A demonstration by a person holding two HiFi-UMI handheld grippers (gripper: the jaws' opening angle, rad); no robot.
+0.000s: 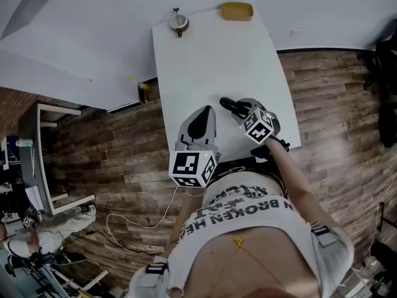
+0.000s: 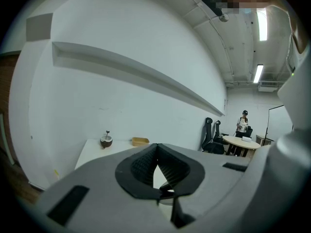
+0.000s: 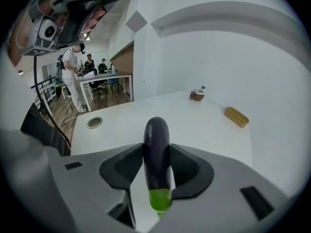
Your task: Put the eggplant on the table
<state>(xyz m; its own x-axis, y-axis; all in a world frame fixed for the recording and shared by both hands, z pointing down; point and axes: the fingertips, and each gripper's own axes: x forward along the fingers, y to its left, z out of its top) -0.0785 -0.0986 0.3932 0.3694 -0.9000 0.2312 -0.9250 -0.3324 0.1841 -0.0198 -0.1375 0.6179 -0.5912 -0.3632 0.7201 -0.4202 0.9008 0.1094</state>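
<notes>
In the head view the right tongs are covering most of the eggplant. Only its dark far end is poking out past the tips, and from there it is not showing whether it is touching the white surface underneath. The right gripper view is not settling that either. The underside of the eggplant is facing away, and its stalk end is running down out of sight behind the body of the right tongs. Both tongs and the person's shirt are partly covering the near edge of the surface.

The eggplant is sitting lengthwise between the two dark pads of the right tongs, which are pressing on its sides and standing fairly wide apart around it. It is looking glossy, deep purple to nearly black. The end pointing ahead of the tongs is smooth and rounded, and the end nearest the camera is carrying a bright green cap.

The left tongs are closed, pad tips meeting, with nothing between them. In the head view the left tongs are hanging just beside the right ones. Far ahead of both, at the far end of the surface, a small brown bowl with a stick and a flat yellow block are lying, too small to identify.
</notes>
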